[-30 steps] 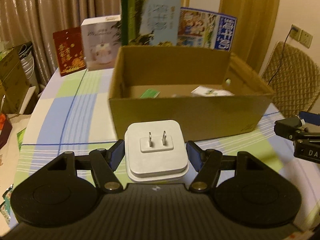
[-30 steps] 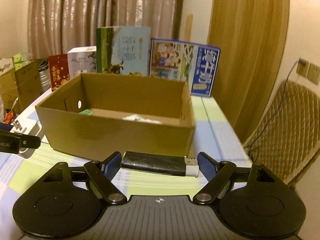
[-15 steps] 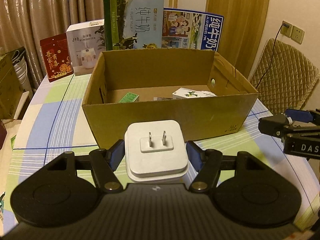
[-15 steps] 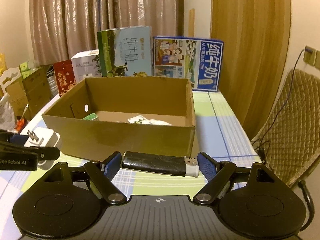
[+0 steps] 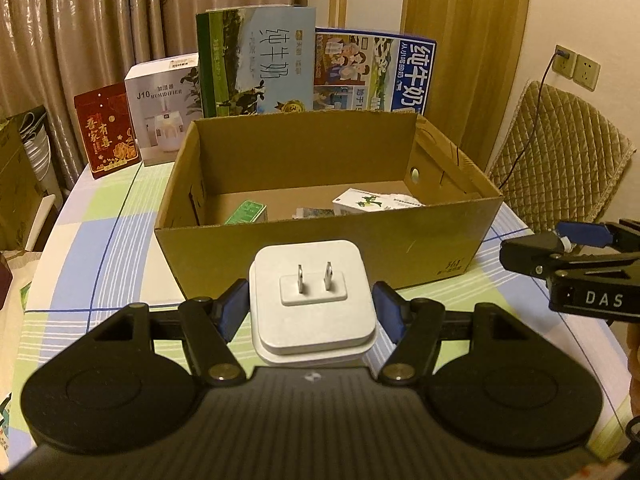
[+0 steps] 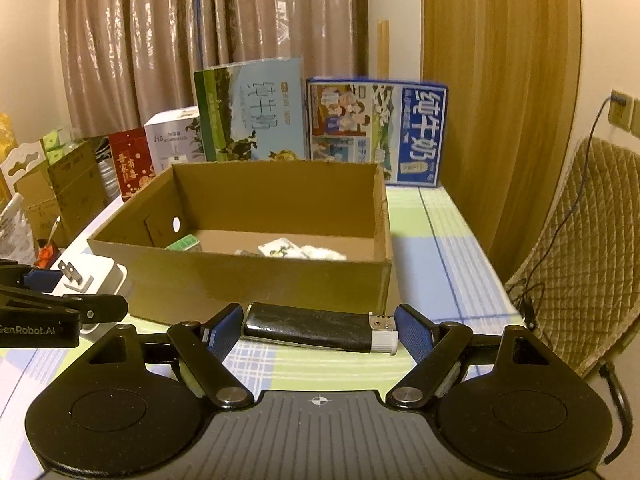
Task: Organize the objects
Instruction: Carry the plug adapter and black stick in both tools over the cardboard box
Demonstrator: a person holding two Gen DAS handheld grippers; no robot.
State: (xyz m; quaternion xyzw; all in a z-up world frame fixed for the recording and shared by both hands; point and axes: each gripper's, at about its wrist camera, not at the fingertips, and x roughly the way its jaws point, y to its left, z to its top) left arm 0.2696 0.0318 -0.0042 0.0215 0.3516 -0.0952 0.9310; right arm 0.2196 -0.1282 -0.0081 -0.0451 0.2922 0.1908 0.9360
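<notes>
My left gripper (image 5: 312, 308) is shut on a white plug adapter (image 5: 314, 300), prongs facing forward, held in front of the near wall of an open cardboard box (image 5: 328, 240). My right gripper (image 6: 320, 330) is shut on a black lighter (image 6: 320, 328) with a silver-white end, held crosswise before the same box (image 6: 256, 280). Inside the box lie a small green packet (image 5: 246, 213) and a white packet (image 5: 368, 202). The right gripper shows at the right of the left wrist view (image 5: 568, 258); the left gripper and adapter show at the left of the right wrist view (image 6: 60, 300).
The box stands on a table with a checked cloth (image 5: 100, 248). Behind it stand two milk cartons (image 5: 256, 62), a humidifier box (image 5: 162, 108) and a red box (image 5: 106, 130). A quilted chair (image 6: 592, 248) is at the right, cardboard boxes (image 6: 60, 188) at the left.
Both grippers have risen and drawn back slightly, so more of the box's inside shows. Each still holds its object.
</notes>
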